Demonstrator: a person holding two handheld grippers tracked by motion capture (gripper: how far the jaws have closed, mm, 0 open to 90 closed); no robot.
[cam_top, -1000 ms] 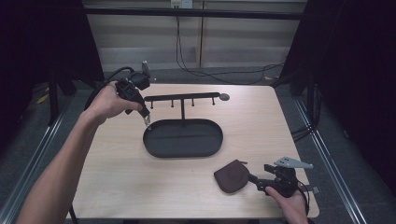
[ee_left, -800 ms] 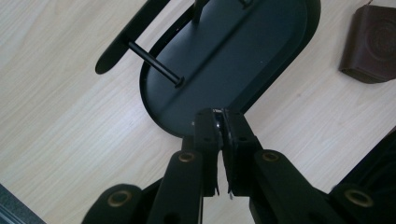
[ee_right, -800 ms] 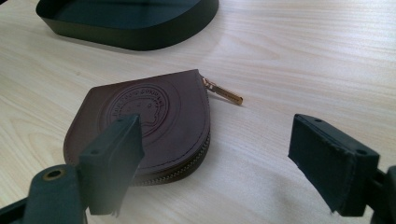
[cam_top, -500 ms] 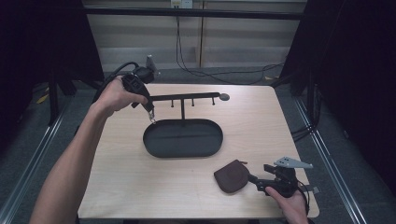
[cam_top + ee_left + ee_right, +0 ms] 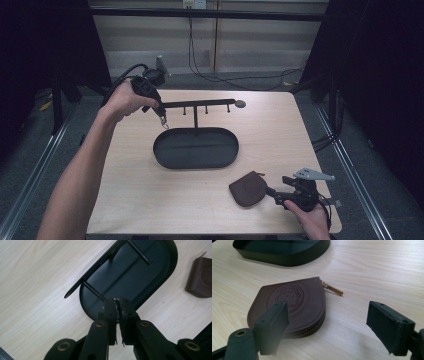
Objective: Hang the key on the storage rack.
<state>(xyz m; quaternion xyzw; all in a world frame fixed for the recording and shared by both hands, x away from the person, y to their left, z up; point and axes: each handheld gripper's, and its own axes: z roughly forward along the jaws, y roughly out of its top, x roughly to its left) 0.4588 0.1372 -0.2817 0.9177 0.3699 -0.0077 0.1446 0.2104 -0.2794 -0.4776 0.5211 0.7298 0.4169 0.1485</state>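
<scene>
The left gripper (image 5: pixel 161 119) is held above the table (image 5: pixel 125 200), over the rear left rim of the black oval tray (image 5: pixel 196 148) and just under the left end of the hook bar (image 5: pixel 200 104). Its jaws are clenched on a small metal piece, seen as a keyring (image 5: pixel 163 123) hanging from the tips in the high view and as a glint between the pads in the left gripper view (image 5: pixel 118 305); what it is exactly cannot be told. The right gripper (image 5: pixel 274 194) rests low at the near right of the table, its jaws released and spread wide. The brown leather zip pouch (image 5: pixel 292 306) lies flat on the wood in front of the left-hand jaw, ungripped, its brass zip pull (image 5: pixel 332 289) pointing away toward the tray
</scene>
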